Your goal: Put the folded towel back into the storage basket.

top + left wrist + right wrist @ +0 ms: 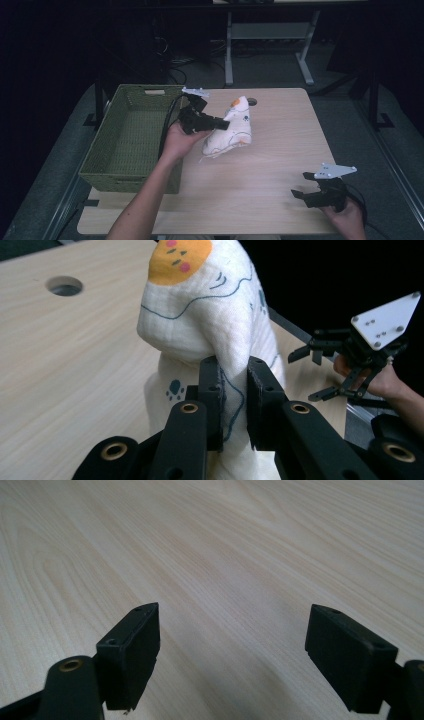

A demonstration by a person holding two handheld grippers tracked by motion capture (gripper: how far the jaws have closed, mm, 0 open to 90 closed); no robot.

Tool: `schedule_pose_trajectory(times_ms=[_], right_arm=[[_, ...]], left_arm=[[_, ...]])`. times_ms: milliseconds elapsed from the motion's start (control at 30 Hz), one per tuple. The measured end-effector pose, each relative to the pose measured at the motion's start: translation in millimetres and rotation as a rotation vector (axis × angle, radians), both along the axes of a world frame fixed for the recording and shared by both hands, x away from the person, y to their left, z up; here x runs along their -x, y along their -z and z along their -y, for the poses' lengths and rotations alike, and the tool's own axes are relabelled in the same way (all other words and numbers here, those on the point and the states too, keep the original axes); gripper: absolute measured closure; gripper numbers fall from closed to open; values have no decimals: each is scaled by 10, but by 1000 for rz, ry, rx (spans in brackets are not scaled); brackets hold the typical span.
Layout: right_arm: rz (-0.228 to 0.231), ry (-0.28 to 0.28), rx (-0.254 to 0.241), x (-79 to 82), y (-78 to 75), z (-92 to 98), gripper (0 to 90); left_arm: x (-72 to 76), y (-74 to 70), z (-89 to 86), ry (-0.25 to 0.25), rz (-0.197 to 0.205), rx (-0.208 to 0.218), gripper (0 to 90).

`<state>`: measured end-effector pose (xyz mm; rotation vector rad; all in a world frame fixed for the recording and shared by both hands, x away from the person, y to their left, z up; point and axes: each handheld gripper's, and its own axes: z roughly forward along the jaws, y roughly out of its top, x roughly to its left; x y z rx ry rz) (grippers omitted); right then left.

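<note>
Pinching cloth point(200, 315) w/ left tongs point(234, 390) above table point(270, 150).

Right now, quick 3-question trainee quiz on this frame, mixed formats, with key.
1. True or false: the left tongs are shut on the white printed cloth.
2. Multiple choice: the right tongs are
A. gripping the cloth
B. open over bare table
C. inside the green basket
3. Fill in: the green basket sits at the table's ____ side in the high view.

Key: 1 true; 2 B; 3 left.
</note>
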<state>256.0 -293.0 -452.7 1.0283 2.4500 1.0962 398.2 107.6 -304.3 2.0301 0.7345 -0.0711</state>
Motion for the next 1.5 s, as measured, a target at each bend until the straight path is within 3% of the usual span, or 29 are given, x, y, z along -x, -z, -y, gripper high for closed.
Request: schedule_pose_trajectory(times_ms=[167,333,733,967,1500], right_arm=[[-6,0,4,-7,3,-20,216],[-10,0,6,-9,3,-32,216],[3,2,-3,-15,-14,0,215],[7,4,-6,-16,-24,10,214],[9,15,1,-26,-31,25,214]], left_arm=[[9,-132,-203,-23,11,28,789],[19,-249,-440,-70,31,25,788],[65,-389,-1065,-173,44,39,783],[117,-377,-1437,-236,42,34,781],[145,-245,-2013,-322,25,-5,780]])
